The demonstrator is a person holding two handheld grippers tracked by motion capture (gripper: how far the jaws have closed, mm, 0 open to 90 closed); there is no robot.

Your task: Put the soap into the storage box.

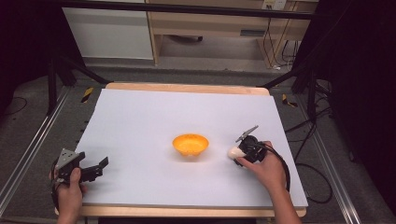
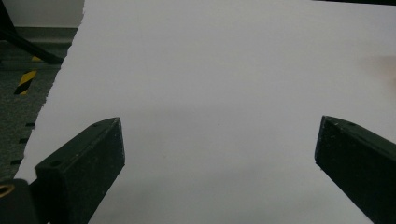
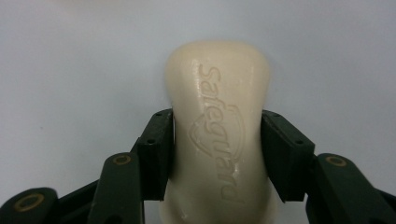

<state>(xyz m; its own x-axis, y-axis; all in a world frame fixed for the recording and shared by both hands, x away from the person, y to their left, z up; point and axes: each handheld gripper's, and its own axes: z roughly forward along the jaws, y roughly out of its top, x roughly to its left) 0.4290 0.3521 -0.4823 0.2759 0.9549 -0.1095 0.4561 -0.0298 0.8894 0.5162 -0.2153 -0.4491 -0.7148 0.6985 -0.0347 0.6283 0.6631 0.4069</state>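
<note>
Left claw [image 1: 95, 169] sits at the near left corner of the worktop [image 1: 140, 116], held by the person's left hand [image 1: 70, 189]. Its jaws stand spread wide, nothing between them; in the left gripper view just bare white worktop surface [image 2: 210, 93] shows between the two black jaws.

Right claw [image 1: 240, 150] is toward the near right part of the worktop, right hand [image 1: 266, 168] behind it, cable looping off toward the right edge. It pinches a cream soap bar [image 3: 219, 126] across its narrow waist, pads pressed on both sides. The raised lettering faces the camera in the right gripper view. The far end of the bar sticks out beyond the jaws. Whether the bar rests on the worktop or is lifted, cannot tell. In the high view the soap bar [image 1: 233, 151] shows as a pale lump at the claw tips.

Orange bowl [image 1: 190, 144] stands near the worktop centre, just left of the soap, apart from it, upright, looks empty.
</note>
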